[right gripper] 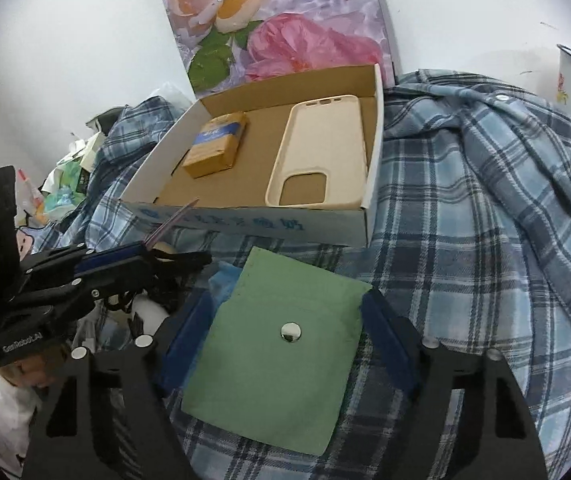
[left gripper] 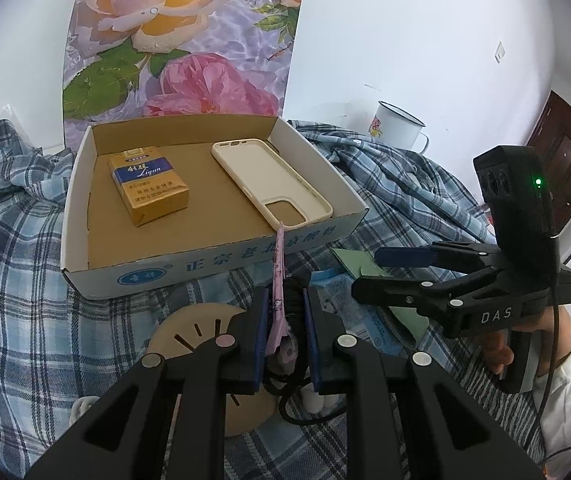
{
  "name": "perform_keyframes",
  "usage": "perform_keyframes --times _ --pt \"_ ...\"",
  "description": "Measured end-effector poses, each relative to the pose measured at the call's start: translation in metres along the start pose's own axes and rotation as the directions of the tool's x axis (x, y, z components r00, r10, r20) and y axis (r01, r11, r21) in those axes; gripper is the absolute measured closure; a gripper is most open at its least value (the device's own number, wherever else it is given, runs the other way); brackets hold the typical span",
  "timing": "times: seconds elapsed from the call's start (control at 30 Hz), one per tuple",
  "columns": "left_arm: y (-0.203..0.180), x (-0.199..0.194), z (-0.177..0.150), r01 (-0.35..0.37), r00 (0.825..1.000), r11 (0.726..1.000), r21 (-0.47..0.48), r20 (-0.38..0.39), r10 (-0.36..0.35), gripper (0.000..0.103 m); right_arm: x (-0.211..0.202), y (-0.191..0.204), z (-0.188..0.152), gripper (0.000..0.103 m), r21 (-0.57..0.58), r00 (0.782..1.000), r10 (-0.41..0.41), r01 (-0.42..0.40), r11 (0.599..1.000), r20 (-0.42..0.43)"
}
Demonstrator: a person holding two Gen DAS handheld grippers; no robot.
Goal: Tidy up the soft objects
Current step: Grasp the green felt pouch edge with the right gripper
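Observation:
An open cardboard box (left gripper: 221, 264) lies on a blue plaid cloth and holds a yellow cigarette pack (left gripper: 147, 184) and a cream phone case (left gripper: 269, 180). My left gripper (left gripper: 285, 312) is shut on a pink hair clip (left gripper: 279, 280) that points up toward the box's front wall; it also shows in the right wrist view (right gripper: 171, 220). My right gripper (right gripper: 285, 312) is open around a green fabric pouch (right gripper: 281, 352) with a metal snap, its fingers at both side edges. The right gripper also shows in the left wrist view (left gripper: 377, 272).
A round beige coaster (left gripper: 201, 336), a black cord and white earbuds (left gripper: 317, 400) lie under the left gripper. A white enamel mug (left gripper: 397, 124) stands at the back right. A floral panel (left gripper: 189, 40) leans on the wall. Wrappers (right gripper: 65, 188) pile at the left.

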State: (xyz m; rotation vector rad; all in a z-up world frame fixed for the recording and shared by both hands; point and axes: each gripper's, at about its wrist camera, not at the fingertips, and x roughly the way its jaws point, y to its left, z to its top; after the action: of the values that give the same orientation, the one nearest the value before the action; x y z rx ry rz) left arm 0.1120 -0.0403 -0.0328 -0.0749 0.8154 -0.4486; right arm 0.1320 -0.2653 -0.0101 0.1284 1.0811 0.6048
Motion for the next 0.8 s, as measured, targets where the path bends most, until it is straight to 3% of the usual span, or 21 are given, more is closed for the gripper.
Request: perform_keyframes --times 0.17,0.23,0.4,0.53,0.67,0.8 --pt "0.000 0.000 0.001 -0.003 1.000 1.000 0.000 0.002 0.003 0.085 0.000 0.004 -0.001 0.030 -0.021 1.000 0.018 -0.019 1.000 -0.018" --pt "0.001 0.000 0.001 -0.004 1.000 1.000 -0.002 0.003 0.004 0.085 -0.001 0.011 -0.001 0.042 -0.047 0.998 0.059 -0.059 0.997 -0.012" --pt "0.000 -0.003 0.001 -0.006 1.000 1.000 -0.002 0.010 0.006 0.085 0.002 0.032 -0.003 0.042 -0.136 0.998 0.057 -0.059 0.989 -0.021" --pt "0.000 -0.003 0.001 -0.007 1.000 1.000 0.001 0.012 0.007 0.085 0.000 0.022 -0.001 0.031 -0.091 0.999 0.043 -0.046 0.995 -0.031" --pt "0.000 -0.003 0.001 -0.009 1.000 1.000 0.002 0.013 0.009 0.085 0.002 0.017 -0.004 0.029 -0.076 0.997 0.047 -0.051 0.996 -0.054" --pt "0.000 -0.003 0.001 -0.008 1.000 1.000 0.001 0.010 0.008 0.085 0.007 0.027 -0.007 0.019 -0.141 0.998 0.019 -0.028 0.990 -0.067"
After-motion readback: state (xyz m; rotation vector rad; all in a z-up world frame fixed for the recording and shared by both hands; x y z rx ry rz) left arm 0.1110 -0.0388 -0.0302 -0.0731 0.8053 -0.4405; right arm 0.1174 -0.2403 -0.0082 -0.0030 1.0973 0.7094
